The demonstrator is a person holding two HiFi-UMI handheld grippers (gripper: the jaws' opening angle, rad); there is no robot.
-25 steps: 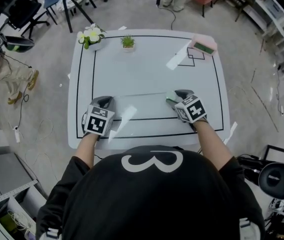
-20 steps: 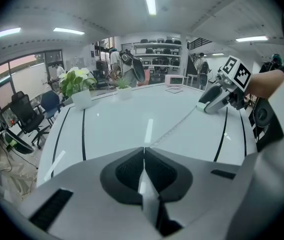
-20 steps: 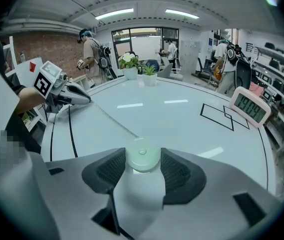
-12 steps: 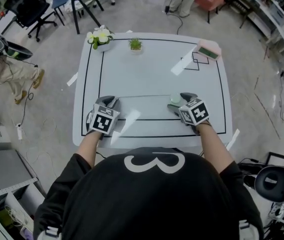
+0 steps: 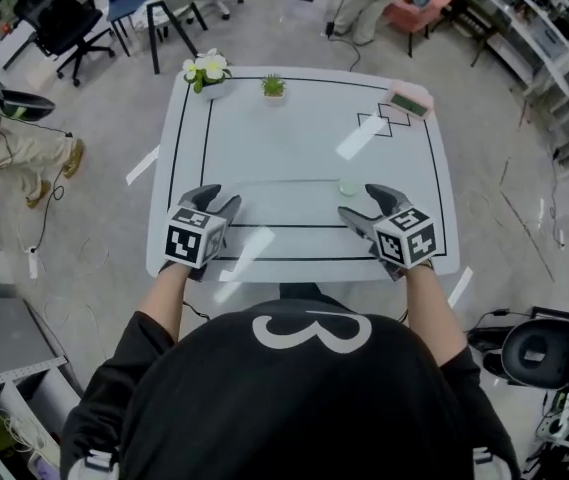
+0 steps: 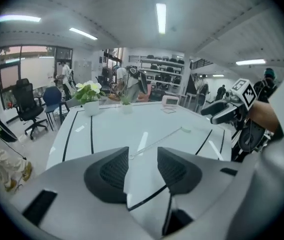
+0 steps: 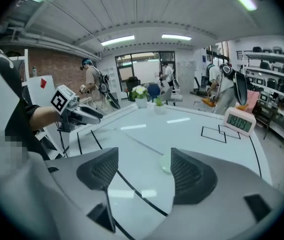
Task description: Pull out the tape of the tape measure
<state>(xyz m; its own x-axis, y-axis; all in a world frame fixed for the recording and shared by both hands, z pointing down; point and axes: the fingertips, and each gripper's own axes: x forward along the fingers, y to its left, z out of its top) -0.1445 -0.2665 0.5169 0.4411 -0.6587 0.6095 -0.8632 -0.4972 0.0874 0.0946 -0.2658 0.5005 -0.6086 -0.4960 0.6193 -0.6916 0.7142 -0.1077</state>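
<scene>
The tape measure (image 5: 349,186) is a small pale green round case lying on the white table (image 5: 294,128). Its thin tape (image 5: 284,182) lies pulled out flat toward the left. My left gripper (image 5: 219,200) sits just behind the tape's free end (image 6: 130,153), its jaws opening with nothing between them. My right gripper (image 5: 364,204) is open just short of the case (image 7: 165,162), not touching it. In the left gripper view the jaws (image 6: 142,169) frame bare table. The right gripper (image 7: 139,171) also frames bare table, and the case shows just beyond its right pad.
A pink digital clock (image 5: 410,99) stands at the far right corner beside two black outlined squares (image 5: 384,125). White flowers (image 5: 207,69) and a small green plant (image 5: 274,86) stand along the far edge. Office chairs (image 5: 59,18) and people stand around the table.
Both grippers have drawn back toward the near table edge. The left one let go of the tape's end and opened; the right one opened and came off the case.
</scene>
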